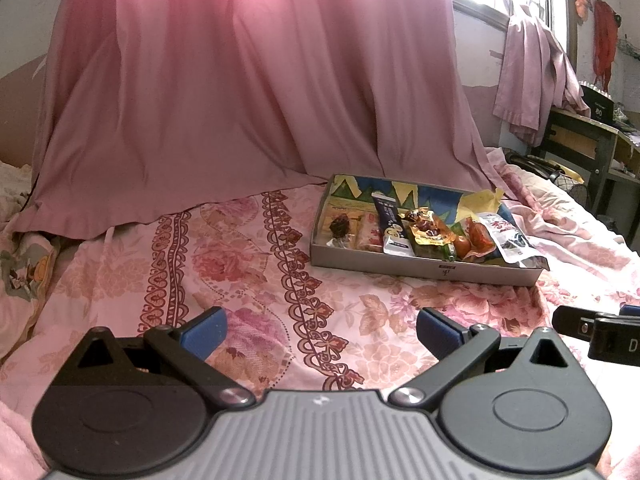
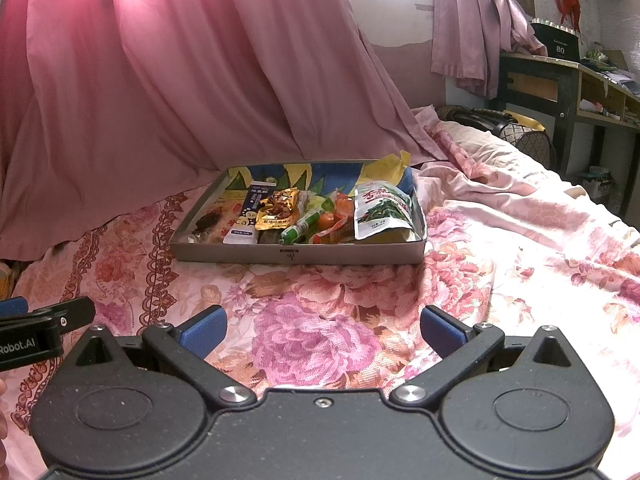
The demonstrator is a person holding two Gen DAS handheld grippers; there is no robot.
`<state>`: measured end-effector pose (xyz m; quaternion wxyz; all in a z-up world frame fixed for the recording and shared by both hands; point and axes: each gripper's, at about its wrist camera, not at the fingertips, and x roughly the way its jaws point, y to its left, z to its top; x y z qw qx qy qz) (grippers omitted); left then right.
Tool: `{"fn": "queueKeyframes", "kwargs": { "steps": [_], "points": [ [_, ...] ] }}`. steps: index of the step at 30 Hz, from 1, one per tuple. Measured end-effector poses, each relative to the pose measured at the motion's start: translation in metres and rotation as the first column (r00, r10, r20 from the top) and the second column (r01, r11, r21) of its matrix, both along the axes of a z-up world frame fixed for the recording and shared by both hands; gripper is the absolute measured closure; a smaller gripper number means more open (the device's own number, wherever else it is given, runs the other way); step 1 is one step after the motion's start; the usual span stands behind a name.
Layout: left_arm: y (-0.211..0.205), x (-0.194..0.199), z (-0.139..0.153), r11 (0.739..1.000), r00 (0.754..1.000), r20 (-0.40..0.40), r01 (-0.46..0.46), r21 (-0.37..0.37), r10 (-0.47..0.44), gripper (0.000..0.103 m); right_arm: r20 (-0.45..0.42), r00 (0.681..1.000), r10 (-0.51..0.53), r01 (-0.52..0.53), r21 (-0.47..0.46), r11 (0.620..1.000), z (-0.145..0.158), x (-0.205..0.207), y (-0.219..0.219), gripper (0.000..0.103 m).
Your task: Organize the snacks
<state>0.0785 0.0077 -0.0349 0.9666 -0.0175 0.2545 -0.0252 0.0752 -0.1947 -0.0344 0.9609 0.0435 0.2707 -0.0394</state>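
Observation:
A shallow grey cardboard tray [image 2: 340, 255] with a colourful lining lies on the flowered bed sheet and holds several snack packets. Among them are a white and green vegetable pouch [image 2: 382, 210], a gold packet [image 2: 278, 210], a dark blue and white stick pack [image 2: 250, 216] and a green sausage [image 2: 300, 230]. The tray also shows in the left wrist view [image 1: 400, 266], ahead and to the right. My left gripper [image 1: 322, 332] is open and empty, low over the sheet. My right gripper [image 2: 324, 332] is open and empty, in front of the tray.
A pink curtain [image 2: 180, 80] hangs to the bed just behind the tray. A rumpled quilt [image 2: 520, 208] lies to the right. A dark desk with shelves [image 2: 568, 84] stands at the far right. Pink bedding [image 1: 20, 248] lies at the left.

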Motion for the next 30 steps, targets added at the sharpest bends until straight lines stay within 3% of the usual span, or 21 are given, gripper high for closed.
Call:
{"fn": "queueKeyframes", "kwargs": {
  "steps": [11,24,30],
  "points": [
    [0.0013,0.0002,-0.0011,1.0,1.0,-0.008,-0.006,-0.006,0.006,0.0,-0.001,1.0,0.0,0.0,-0.001,1.0,-0.0008,-0.0003,0.0,0.001],
    [0.002,0.0035,-0.0057,0.999,0.995,-0.099,0.013,-0.034,-0.016,0.0,-0.002,1.0,0.001,-0.001,-0.002,1.0,-0.001,0.0,0.0,0.001],
    [0.0015,0.0028,-0.0062,0.999,0.994,-0.105,0.011,-0.031,-0.015,0.0,-0.005,1.0,0.0,0.0,-0.001,1.0,-0.0032,-0.0013,-0.0004,0.001]
  ]
}}
